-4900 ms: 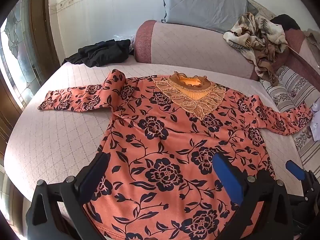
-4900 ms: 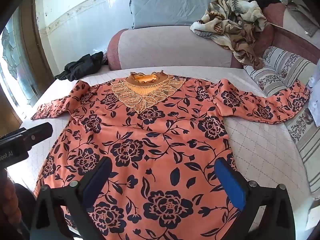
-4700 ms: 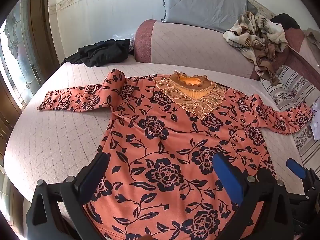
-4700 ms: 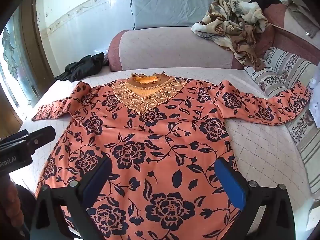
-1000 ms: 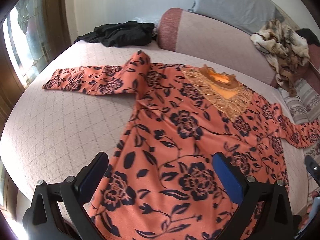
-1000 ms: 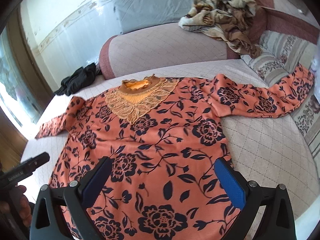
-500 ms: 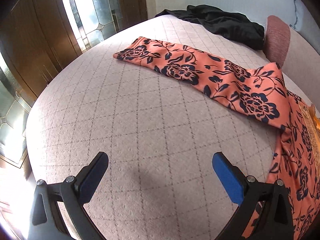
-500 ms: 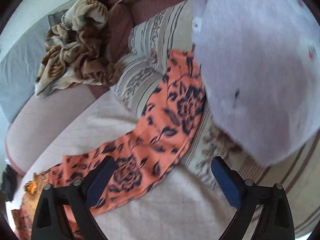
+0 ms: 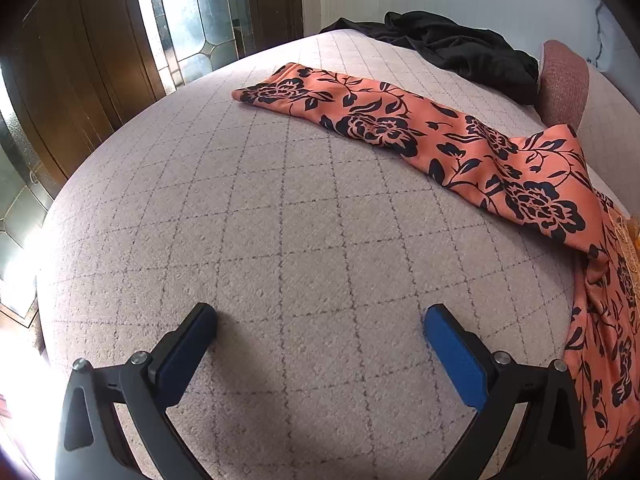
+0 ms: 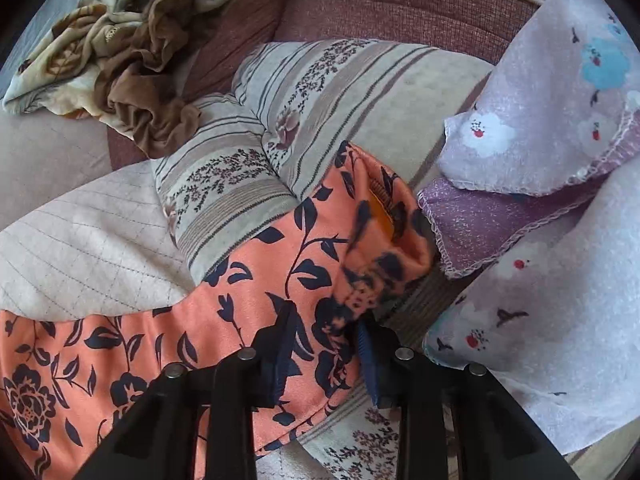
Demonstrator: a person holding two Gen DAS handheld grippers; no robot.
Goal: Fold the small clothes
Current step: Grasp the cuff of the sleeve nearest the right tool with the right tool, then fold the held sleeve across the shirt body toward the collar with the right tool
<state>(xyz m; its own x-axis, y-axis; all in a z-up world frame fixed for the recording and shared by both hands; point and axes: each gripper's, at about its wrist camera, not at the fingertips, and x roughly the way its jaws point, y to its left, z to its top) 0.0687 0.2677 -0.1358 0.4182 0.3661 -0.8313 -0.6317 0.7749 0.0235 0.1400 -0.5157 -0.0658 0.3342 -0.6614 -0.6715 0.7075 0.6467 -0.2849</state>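
Two sleeves, thin floppy knit: right gripper [image 10: 324, 344] closing on right cuff [image 10: 380, 248], left gripper [image 9: 320, 344] wide open, empty, short of left sleeve [image 9: 380, 124].

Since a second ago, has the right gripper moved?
Yes. The right gripper went from the orange floral top's body to its sleeve cuff by the striped pillow, jaws closing.

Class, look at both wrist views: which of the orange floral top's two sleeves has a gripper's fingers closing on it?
The sleeve lying over the striped cushion: the right gripper is closing on its cuff end. The other sleeve lies flat, untouched; the left gripper is open.
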